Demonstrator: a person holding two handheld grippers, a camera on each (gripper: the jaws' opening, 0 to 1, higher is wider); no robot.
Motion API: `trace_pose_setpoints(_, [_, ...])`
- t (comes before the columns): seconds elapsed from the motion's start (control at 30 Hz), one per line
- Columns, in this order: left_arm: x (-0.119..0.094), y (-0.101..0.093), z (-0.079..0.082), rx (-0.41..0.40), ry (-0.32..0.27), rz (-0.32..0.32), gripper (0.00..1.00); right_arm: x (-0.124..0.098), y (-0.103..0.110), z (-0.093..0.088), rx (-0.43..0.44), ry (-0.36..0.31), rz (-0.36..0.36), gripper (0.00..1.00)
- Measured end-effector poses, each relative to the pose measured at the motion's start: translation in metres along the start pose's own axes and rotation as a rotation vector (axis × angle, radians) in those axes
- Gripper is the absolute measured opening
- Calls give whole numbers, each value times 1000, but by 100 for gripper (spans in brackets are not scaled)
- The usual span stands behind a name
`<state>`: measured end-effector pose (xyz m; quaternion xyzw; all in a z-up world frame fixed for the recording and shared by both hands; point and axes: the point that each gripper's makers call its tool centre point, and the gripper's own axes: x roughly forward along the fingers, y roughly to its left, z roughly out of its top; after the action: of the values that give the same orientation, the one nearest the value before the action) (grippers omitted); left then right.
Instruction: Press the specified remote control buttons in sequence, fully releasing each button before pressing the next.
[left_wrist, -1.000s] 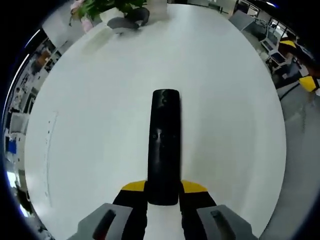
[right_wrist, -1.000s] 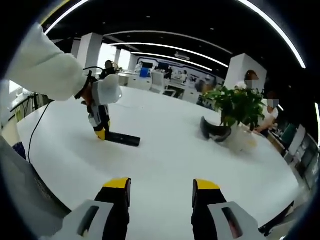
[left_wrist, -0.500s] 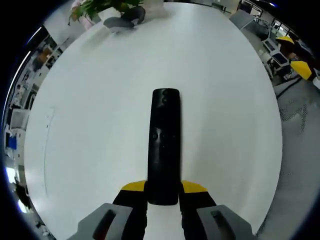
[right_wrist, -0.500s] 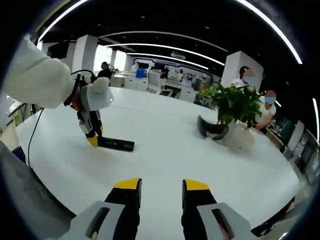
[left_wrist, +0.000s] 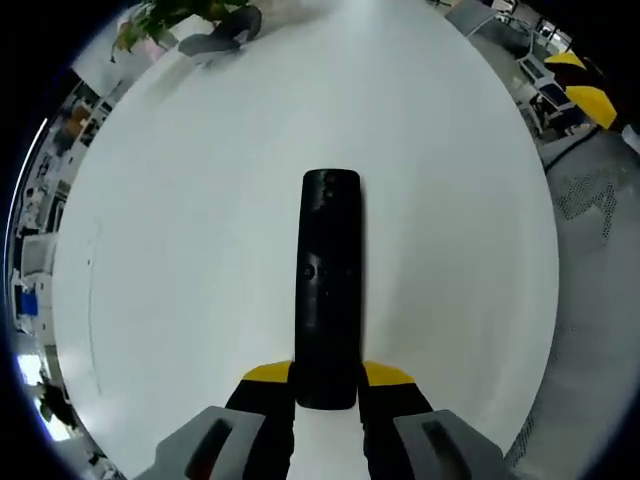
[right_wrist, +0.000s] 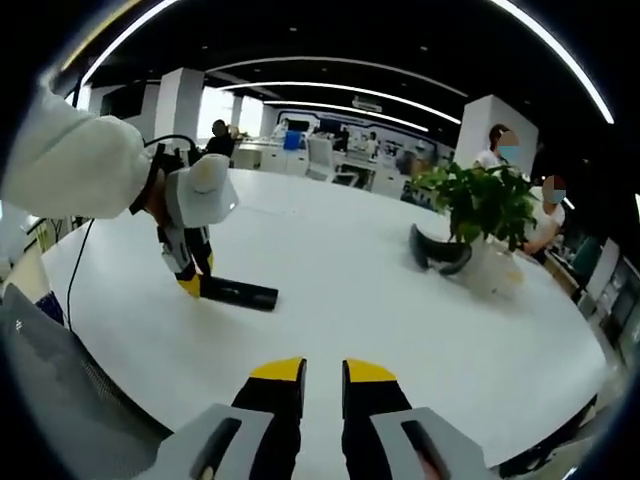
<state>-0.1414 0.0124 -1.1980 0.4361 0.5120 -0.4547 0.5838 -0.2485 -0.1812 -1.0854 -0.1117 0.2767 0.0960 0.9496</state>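
Remote control (left_wrist: 328, 290) lies flat on the white desk (left_wrist: 180, 250), running from the lower centre of the left gripper view up toward the middle, its near end clamped between the yellow-tipped jaws of the left tool (left_wrist: 327, 375). In the right gripper view the same remote (right_wrist: 238, 293) sits at left of centre, with the left tool (right_wrist: 189, 282) angled down onto its end from a white-sleeved arm (right_wrist: 75, 165). The right tool (right_wrist: 322, 371) rises from the bottom of that view, jaws drawn almost together with only a thin gap and nothing between them, well apart from the remote and above bare desk. A potted plant (right_wrist: 480, 205) with a dark object (right_wrist: 440, 255) at its base stands at upper right.

Trouble, I'd judge, lies in the approach: the buttons are small dark marks on a dark body, so a nearly closed tip coming in from the side could land on the wrong one or catch two together. A hard press could also tip or skid the remote, since only its end is held.
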Motion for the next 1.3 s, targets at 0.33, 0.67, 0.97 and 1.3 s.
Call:
trace_pose_setpoints(0.33, [-2, -25, -7, -8, 25, -14, 24, 1, 6, 0, -30, 10, 30, 5])
trace_pose_setpoints(0.67, [-4, -44, -14, -41, -9, -11, 24, 2, 11, -4, -71, 34, 40, 0])
trace_pose_setpoints(0.97, [-6, -66, -20, -26, -20, -13, 24, 2, 15, -7, -77, 52, 53, 0])
trace_pose_setpoints(1.3, [-6, -86, -25, -31, -13, -4, 24, 1, 14, -2, 5, 27, 67, 0])
